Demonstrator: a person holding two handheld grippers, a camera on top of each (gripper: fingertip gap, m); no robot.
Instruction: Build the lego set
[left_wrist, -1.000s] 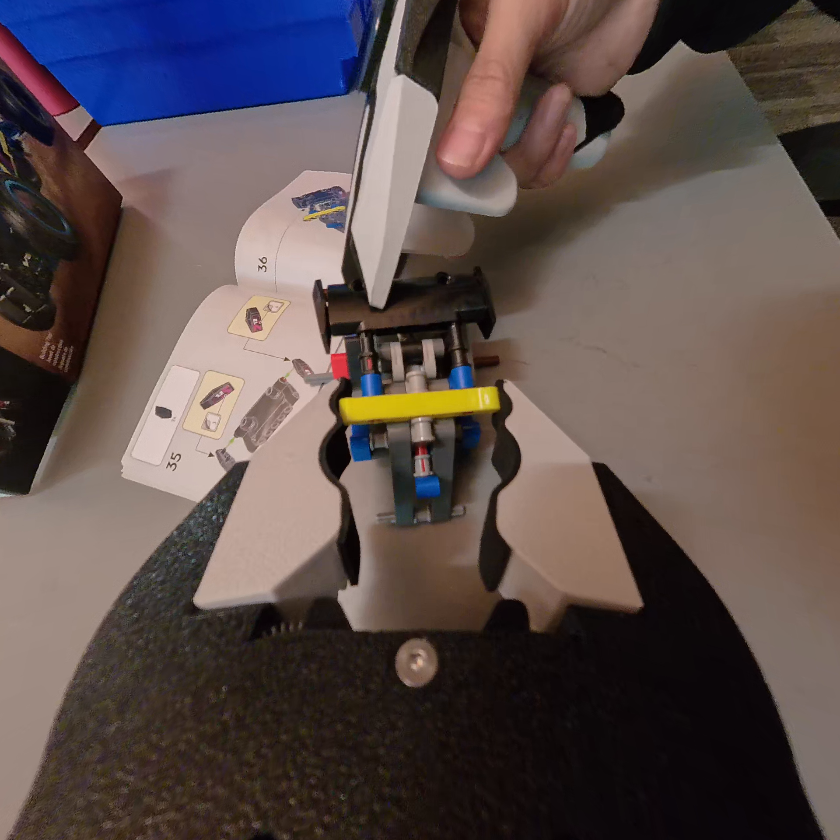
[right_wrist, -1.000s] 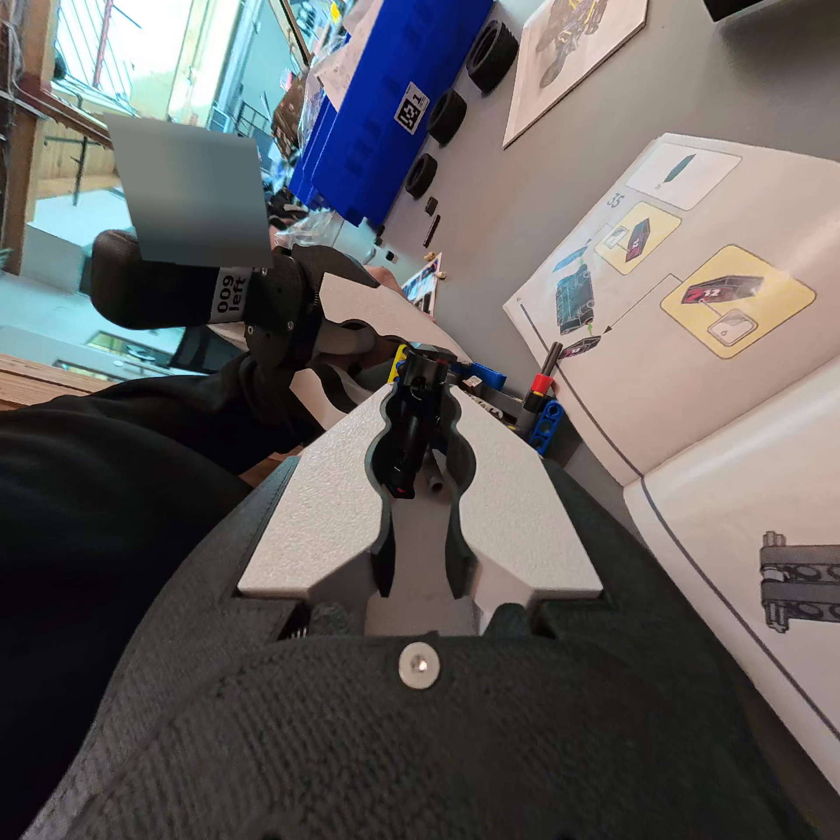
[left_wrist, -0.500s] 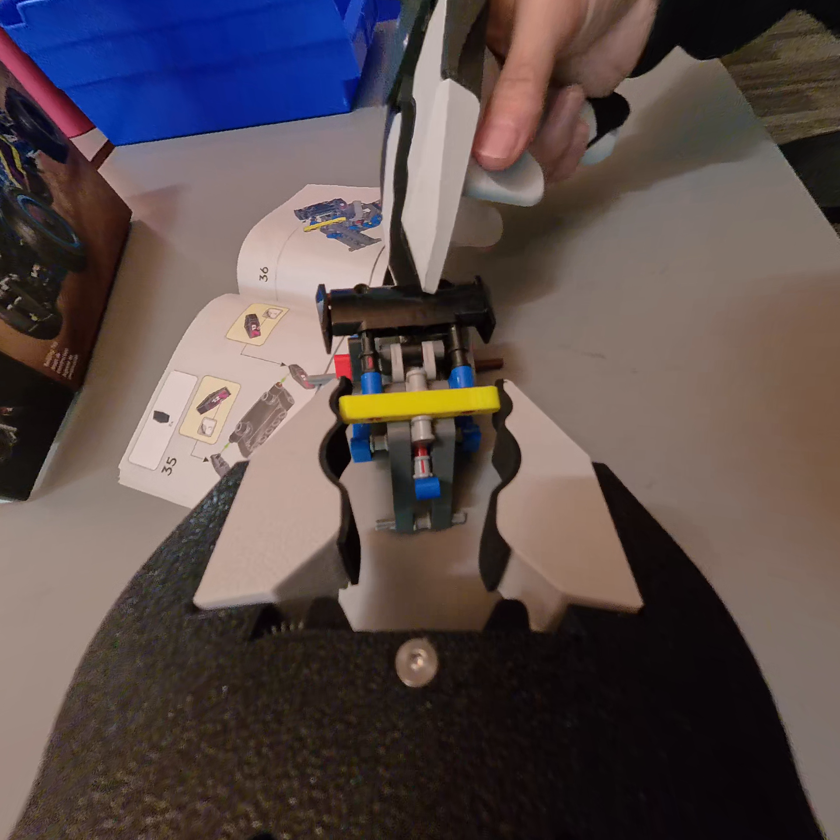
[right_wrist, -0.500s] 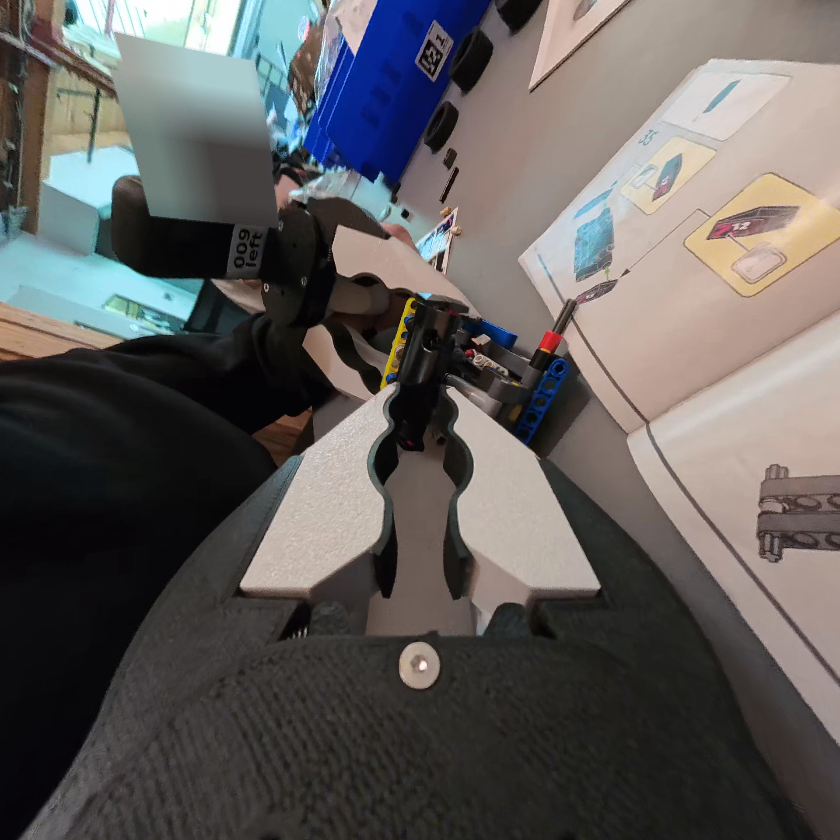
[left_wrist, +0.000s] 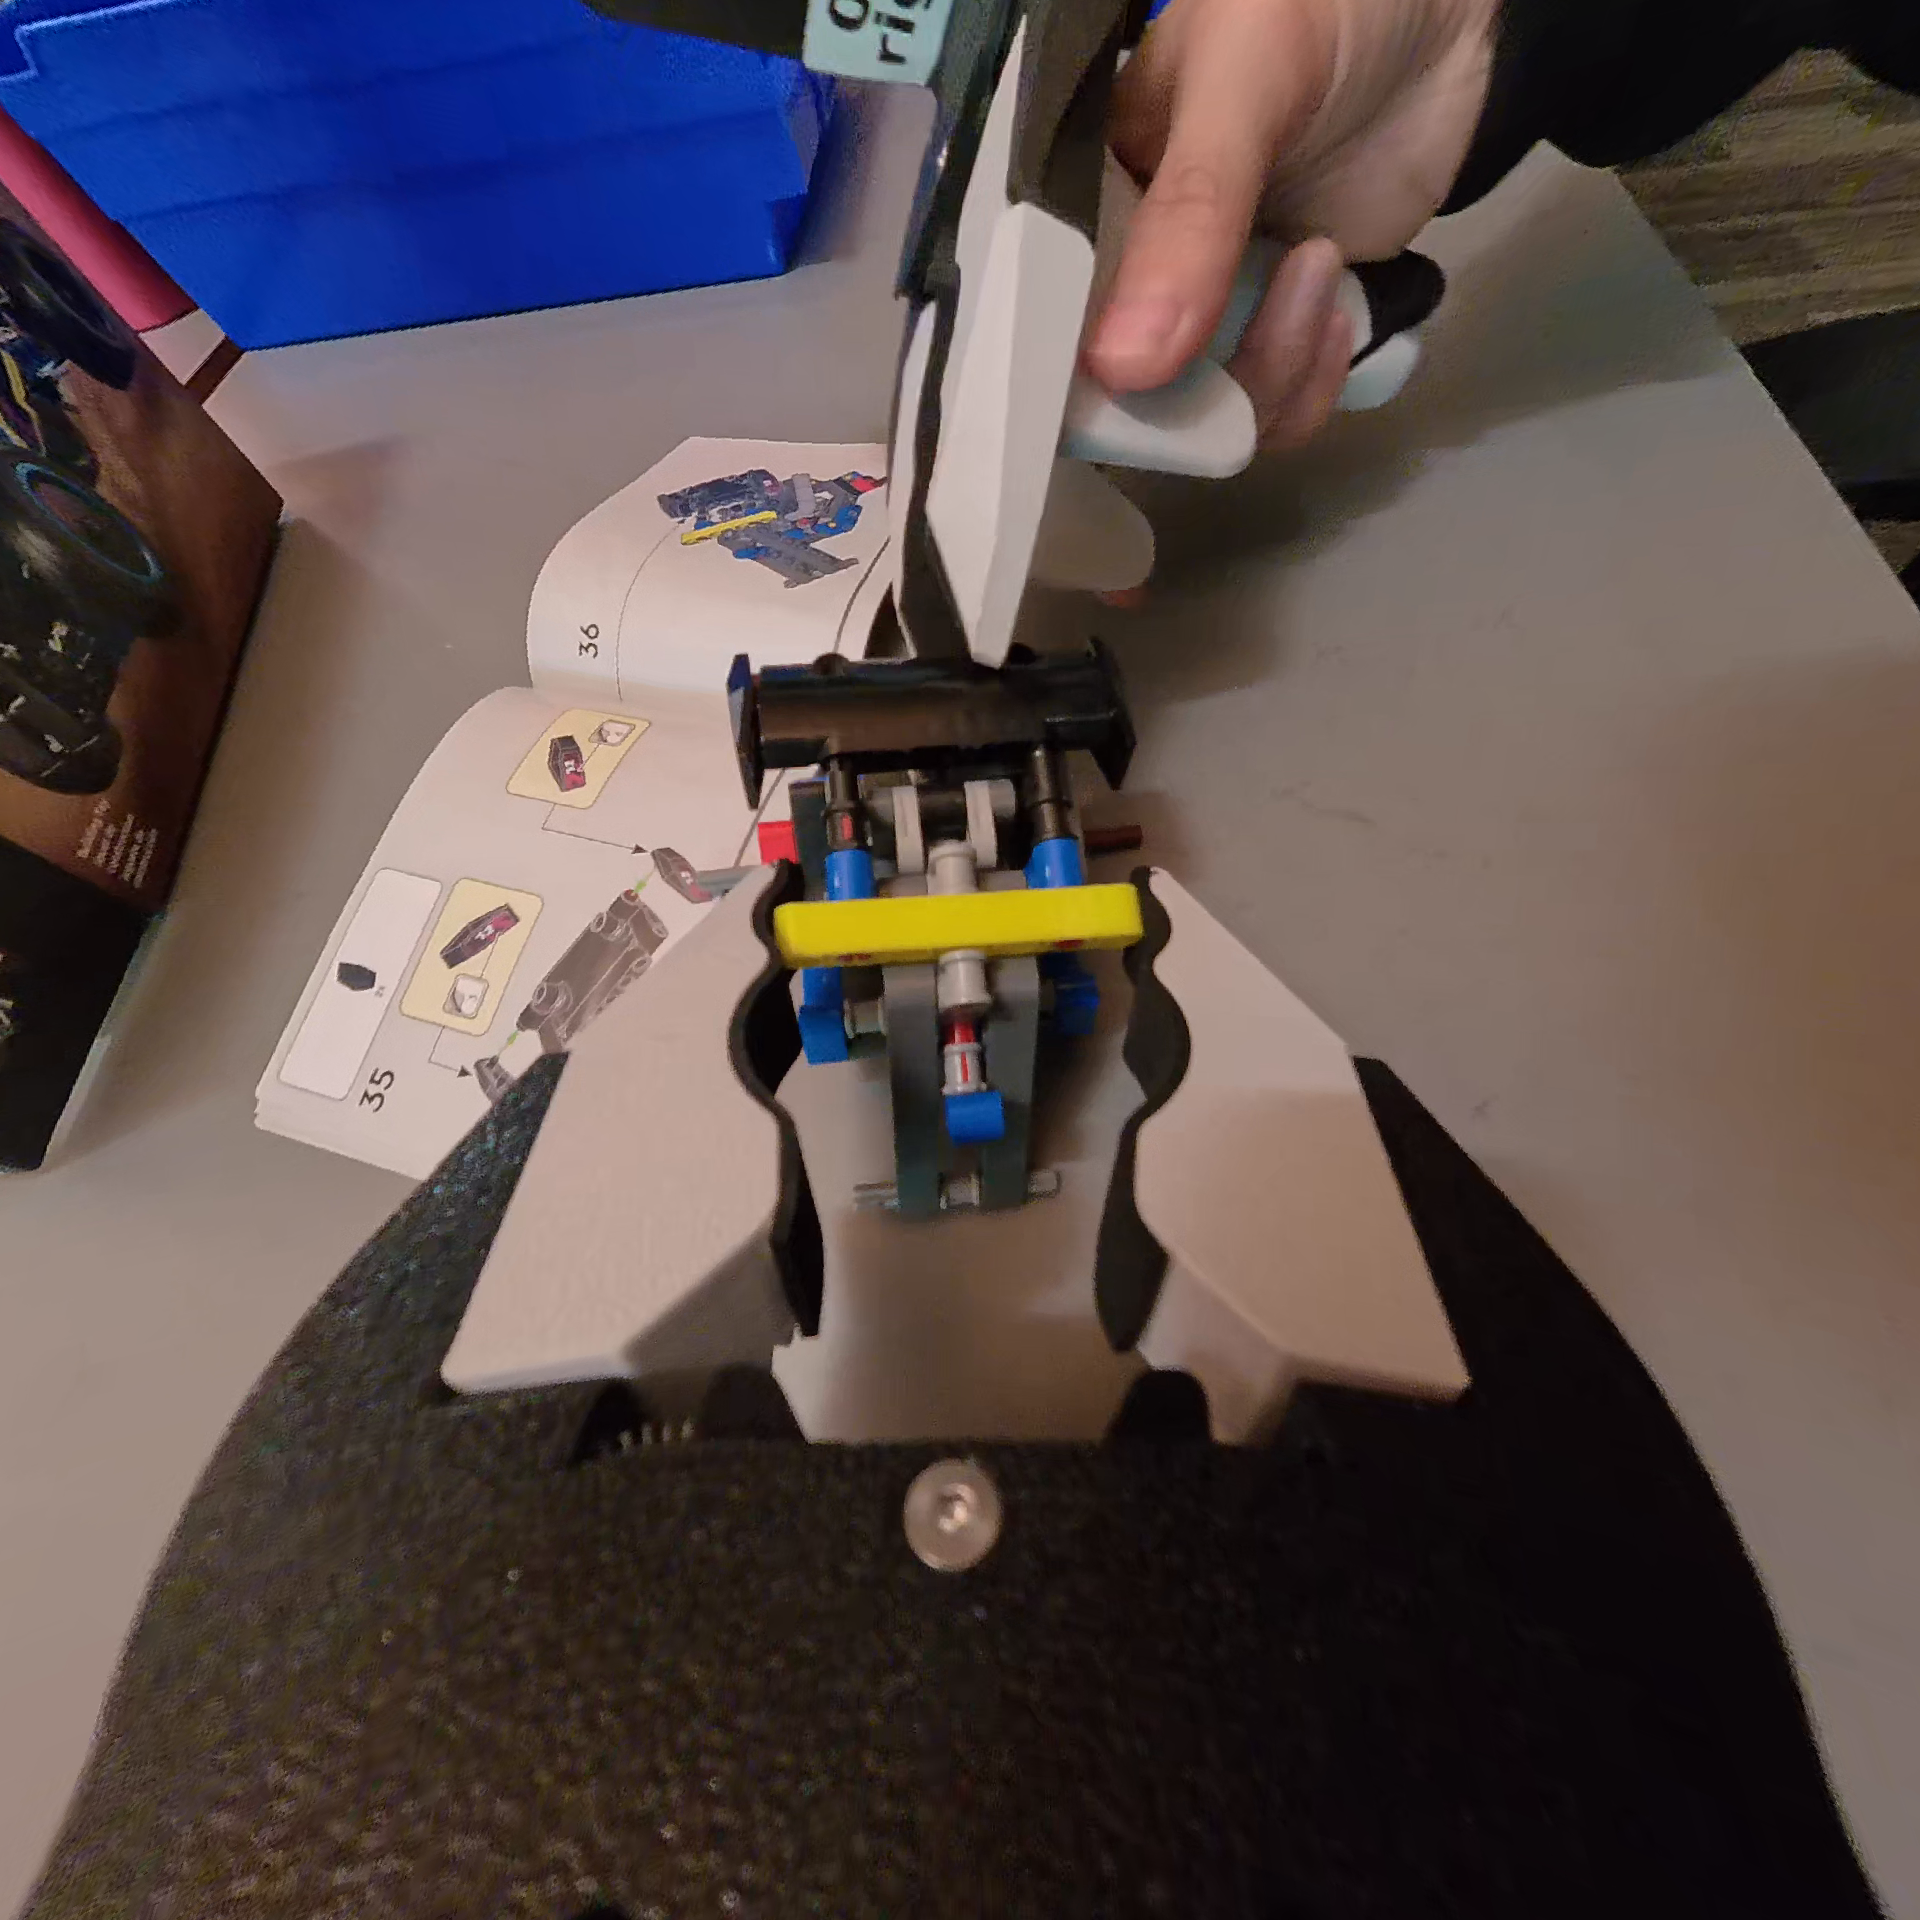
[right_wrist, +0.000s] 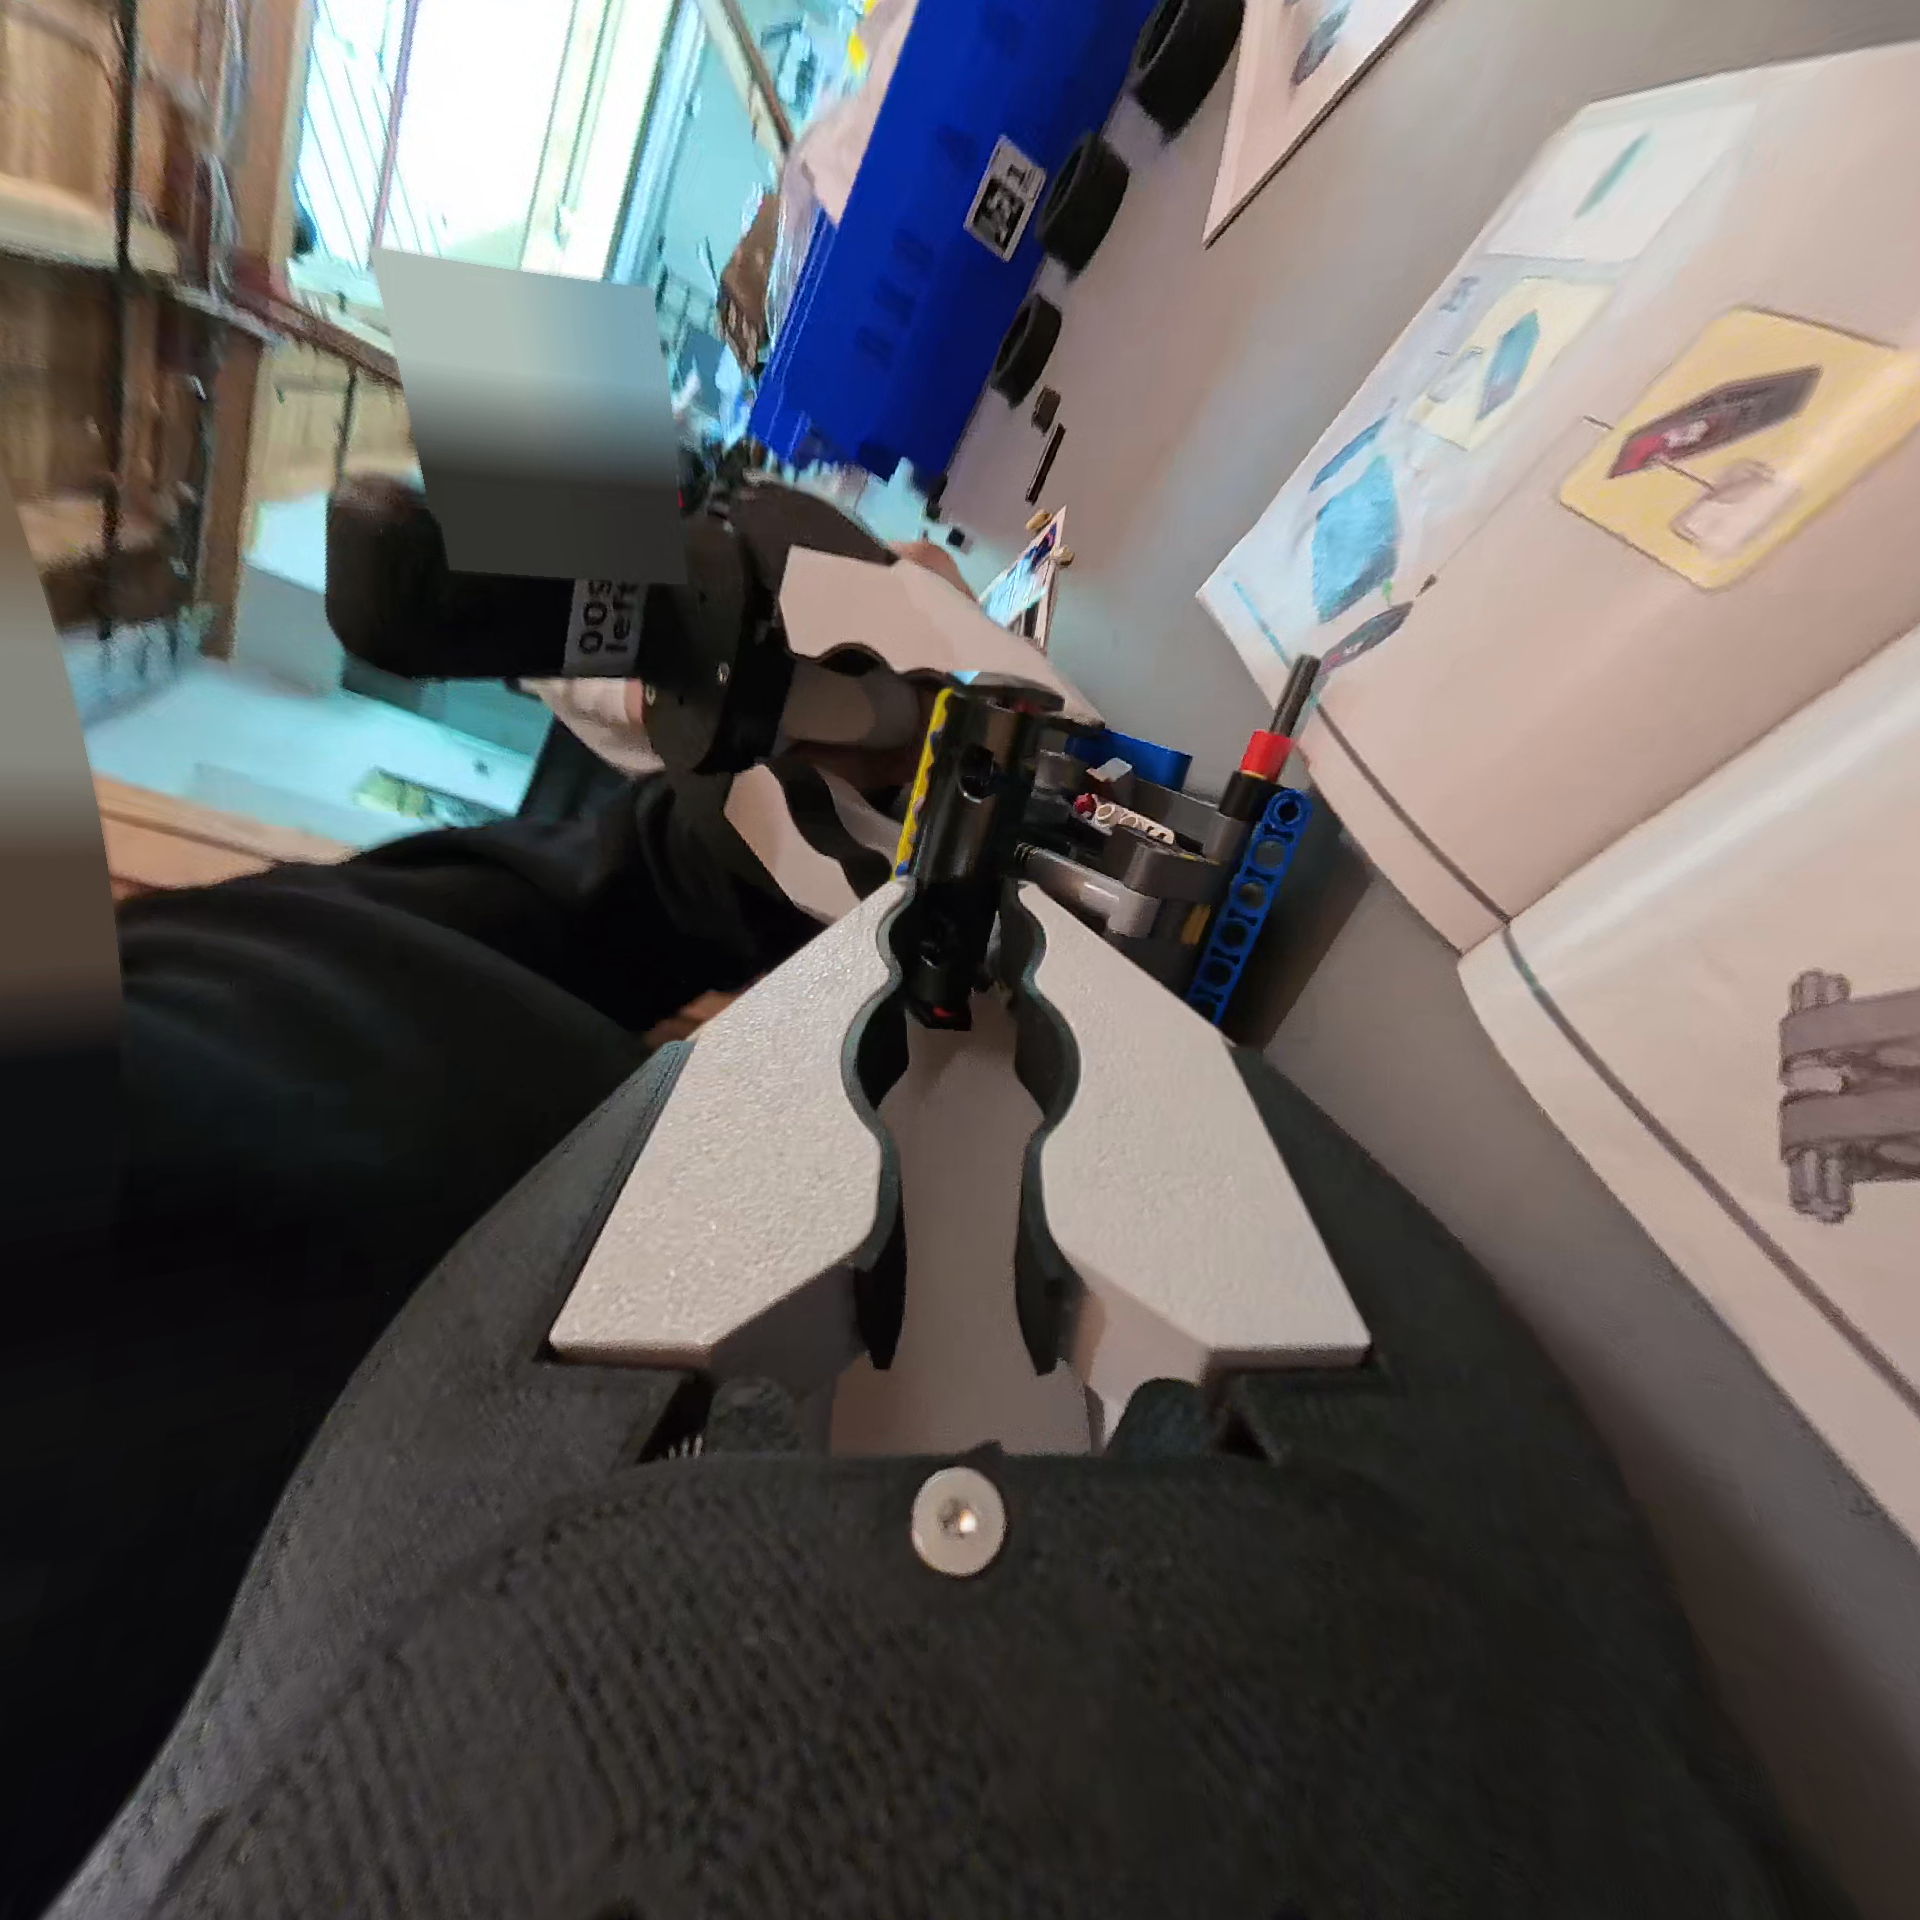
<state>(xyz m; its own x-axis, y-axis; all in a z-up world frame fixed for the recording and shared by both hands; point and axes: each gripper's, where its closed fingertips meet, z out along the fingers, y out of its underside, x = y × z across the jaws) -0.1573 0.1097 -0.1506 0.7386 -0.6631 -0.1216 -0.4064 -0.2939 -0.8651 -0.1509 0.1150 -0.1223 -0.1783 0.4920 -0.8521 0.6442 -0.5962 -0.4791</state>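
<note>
While the left gripper (left_wrist: 956, 925) clamps the yellow-beamed brick assembly (left_wrist: 940, 997) at centre frame, the right gripper (right_wrist: 961, 935) has narrowed, pinching its black crossbar (left_wrist: 935, 707).

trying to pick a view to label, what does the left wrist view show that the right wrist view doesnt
Only the left wrist view: the model's yellow beam pressed between the left gripper fingers, a dark picture box at the left, and a hand working the right gripper.

Only the right wrist view: loose black tyres beside the blue bin, the model's blue holed beam, a red-tipped pin, and windows behind.

Both: the brick model, its black bar pinched by the right gripper, the open instruction booklet, the grey table.
</note>
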